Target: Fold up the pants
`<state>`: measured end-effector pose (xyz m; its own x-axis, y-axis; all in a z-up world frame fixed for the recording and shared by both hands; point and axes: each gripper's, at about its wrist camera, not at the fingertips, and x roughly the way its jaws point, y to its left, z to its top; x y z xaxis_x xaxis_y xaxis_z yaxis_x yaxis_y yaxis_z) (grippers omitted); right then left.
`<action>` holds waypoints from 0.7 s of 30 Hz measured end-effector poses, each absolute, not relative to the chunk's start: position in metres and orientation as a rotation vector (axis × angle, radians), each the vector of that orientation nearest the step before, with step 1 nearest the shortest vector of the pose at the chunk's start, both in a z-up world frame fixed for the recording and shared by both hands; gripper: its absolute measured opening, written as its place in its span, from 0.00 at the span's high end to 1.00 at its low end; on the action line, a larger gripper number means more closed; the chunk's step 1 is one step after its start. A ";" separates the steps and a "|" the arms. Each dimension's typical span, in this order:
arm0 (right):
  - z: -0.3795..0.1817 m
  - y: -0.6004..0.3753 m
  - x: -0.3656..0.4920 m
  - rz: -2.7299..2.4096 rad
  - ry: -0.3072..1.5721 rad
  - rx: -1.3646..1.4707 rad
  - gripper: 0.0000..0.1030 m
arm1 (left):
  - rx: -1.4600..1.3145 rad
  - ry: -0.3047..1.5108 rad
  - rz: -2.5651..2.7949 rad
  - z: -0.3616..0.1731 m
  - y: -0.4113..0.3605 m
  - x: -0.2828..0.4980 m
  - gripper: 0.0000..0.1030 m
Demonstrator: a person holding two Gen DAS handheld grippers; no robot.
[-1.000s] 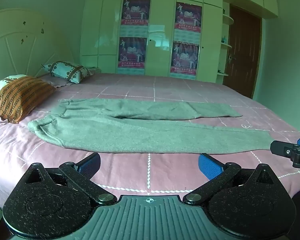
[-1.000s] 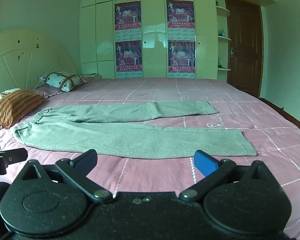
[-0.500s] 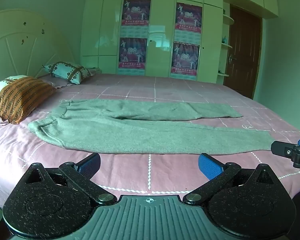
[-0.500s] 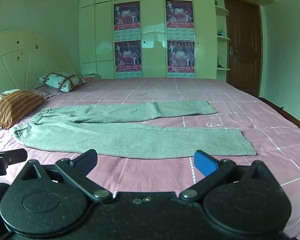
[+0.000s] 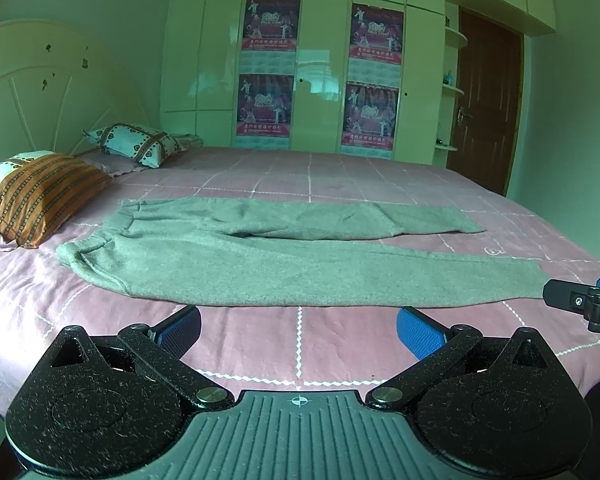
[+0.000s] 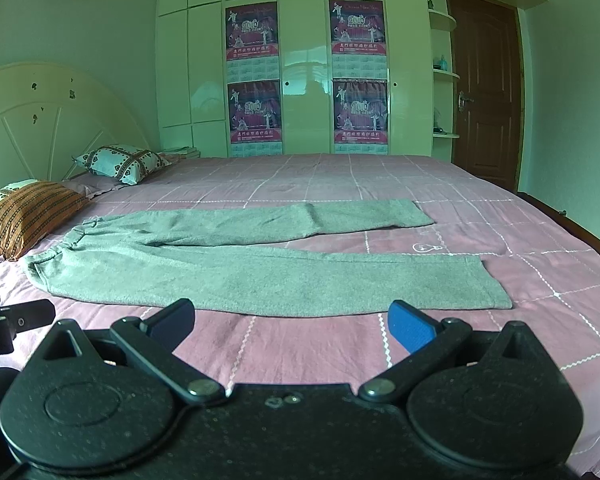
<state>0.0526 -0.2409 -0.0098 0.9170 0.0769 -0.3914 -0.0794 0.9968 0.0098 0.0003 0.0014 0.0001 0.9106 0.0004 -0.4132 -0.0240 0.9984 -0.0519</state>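
Observation:
Grey pants (image 5: 284,256) lie flat on the pink bed (image 5: 300,344), waistband at the left near the pillows, both legs spread out to the right. They also show in the right wrist view (image 6: 260,272). My left gripper (image 5: 299,326) is open and empty, just in front of the near leg's edge. My right gripper (image 6: 291,322) is open and empty, also just short of the near leg. The right gripper's tip shows at the right edge of the left wrist view (image 5: 580,300).
An orange striped pillow (image 5: 40,196) and a patterned pillow (image 5: 136,144) lie at the headboard on the left. A wardrobe with posters (image 5: 320,76) stands behind the bed. A brown door (image 5: 488,100) is at the right.
Both grippers have crept slightly toward the pants; the pants have not moved and both grippers stay open.

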 end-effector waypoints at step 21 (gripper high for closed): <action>-0.010 -0.239 0.052 0.081 0.402 -0.004 0.06 | -0.053 0.427 0.010 0.000 0.001 -0.001 0.00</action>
<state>0.0525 -0.2388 -0.0096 0.9169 0.0779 -0.3913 -0.0795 0.9968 0.0124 -0.0006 0.0008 -0.0003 0.9101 -0.0018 -0.4144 -0.0206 0.9986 -0.0494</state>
